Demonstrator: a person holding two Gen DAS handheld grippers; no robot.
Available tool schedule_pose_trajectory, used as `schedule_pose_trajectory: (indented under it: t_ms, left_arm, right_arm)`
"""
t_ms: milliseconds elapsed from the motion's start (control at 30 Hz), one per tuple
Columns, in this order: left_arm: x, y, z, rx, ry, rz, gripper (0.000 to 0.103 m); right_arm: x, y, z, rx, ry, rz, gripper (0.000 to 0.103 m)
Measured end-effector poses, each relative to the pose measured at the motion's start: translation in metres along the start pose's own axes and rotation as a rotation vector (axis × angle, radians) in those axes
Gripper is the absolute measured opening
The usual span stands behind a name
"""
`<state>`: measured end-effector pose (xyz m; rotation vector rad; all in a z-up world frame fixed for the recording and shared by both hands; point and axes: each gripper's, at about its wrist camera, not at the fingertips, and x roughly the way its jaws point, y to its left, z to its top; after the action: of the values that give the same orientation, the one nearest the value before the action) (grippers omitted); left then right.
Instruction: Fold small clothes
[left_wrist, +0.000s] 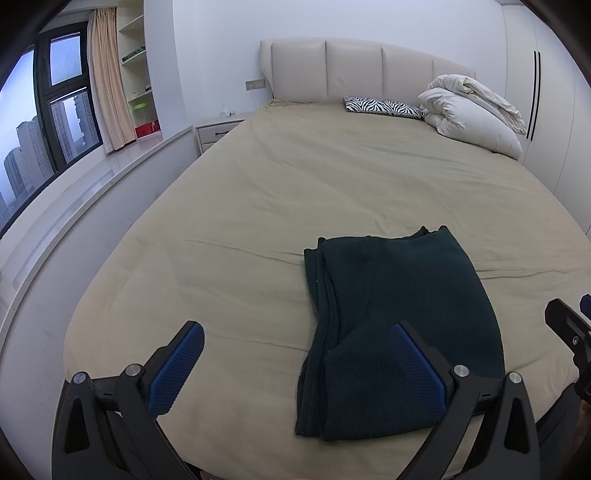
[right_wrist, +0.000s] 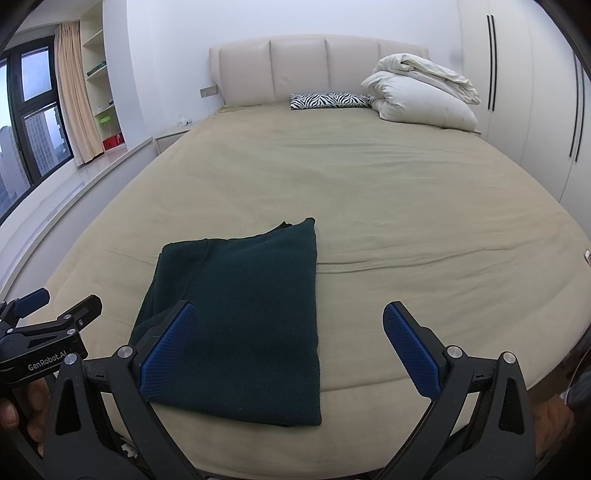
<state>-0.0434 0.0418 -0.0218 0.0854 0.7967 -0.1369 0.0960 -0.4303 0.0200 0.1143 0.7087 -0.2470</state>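
A dark green garment (left_wrist: 402, 332) is seen lying folded into a rough rectangle on the bed (left_wrist: 258, 206), close to the foot edge. In the left wrist view its stacked layers are shown along the left side, and its far corners are slightly uneven. The near edge of the garment is set just inside the foot edge of the bed.

The left gripper (left_wrist: 295, 362) is held above the near end of the bed with its blue pads spread wide and nothing between them; the right pad is seen over the garment's near part, the left pad over bare sheet. The right gripper (right_wrist: 290, 345) is likewise held wide apart and empty, its left pad over the garment's near left corner, its right pad over bare sheet. Whether any pad touches the cloth cannot be told.

A broad stretch of bare sheet is seen beyond and to both sides of the garment. A zebra pillow (right_wrist: 328, 100) and a bundled duvet (right_wrist: 421, 92) are kept at the headboard (right_wrist: 306, 66), well apart from the garment.
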Motion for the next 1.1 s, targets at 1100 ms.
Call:
schedule_pose_trajectory:
  t_ms: [1100]
  left_arm:
    - [0.0046,0.0020,-0.0028,0.005,0.008,-0.005,0.103]
  right_arm:
    - [0.0050,-0.0019,-0.0047,0.003,0.014,0.007,0.103]
